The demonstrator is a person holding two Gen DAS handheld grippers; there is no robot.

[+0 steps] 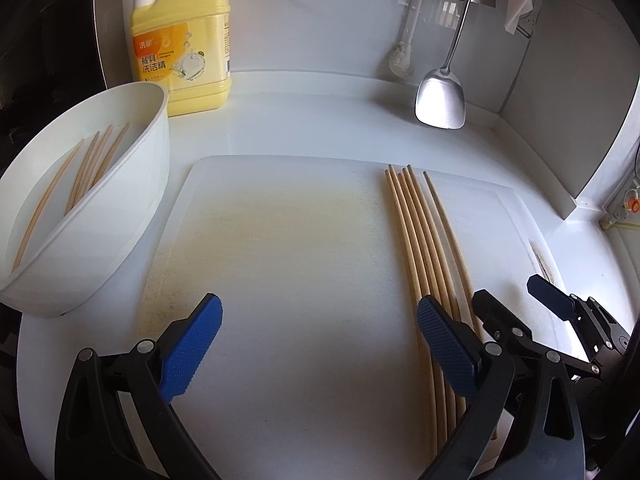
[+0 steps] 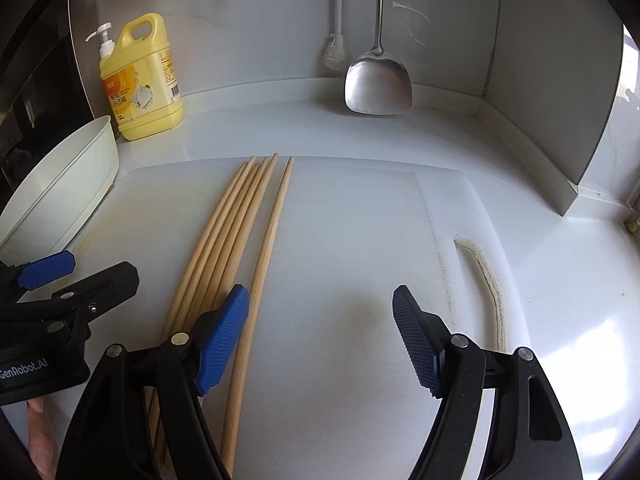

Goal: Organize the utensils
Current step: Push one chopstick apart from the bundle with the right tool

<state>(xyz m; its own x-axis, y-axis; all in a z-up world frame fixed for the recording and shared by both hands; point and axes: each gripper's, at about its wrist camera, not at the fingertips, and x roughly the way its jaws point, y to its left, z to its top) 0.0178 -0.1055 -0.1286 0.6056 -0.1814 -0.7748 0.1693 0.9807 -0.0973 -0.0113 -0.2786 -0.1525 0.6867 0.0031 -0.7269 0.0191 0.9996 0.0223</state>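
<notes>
Both grippers are wide open and hold nothing. The left gripper (image 1: 320, 340) and right gripper (image 2: 320, 332) hang over the cutting board (image 1: 280, 240). The chopsticks (image 2: 240, 232) lie on the board, with 1 stick a little apart, passing under the right gripper's left finger. More sticks sit in the bowl (image 1: 132, 200) left of the board. I think sorting is midway; next, a gripper must close on 1 stick.

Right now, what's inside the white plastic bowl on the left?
The white plastic bowl holds several wooden chopsticks leaning against its inner wall. Its near wall covers their lower ends and the bottom.
</notes>
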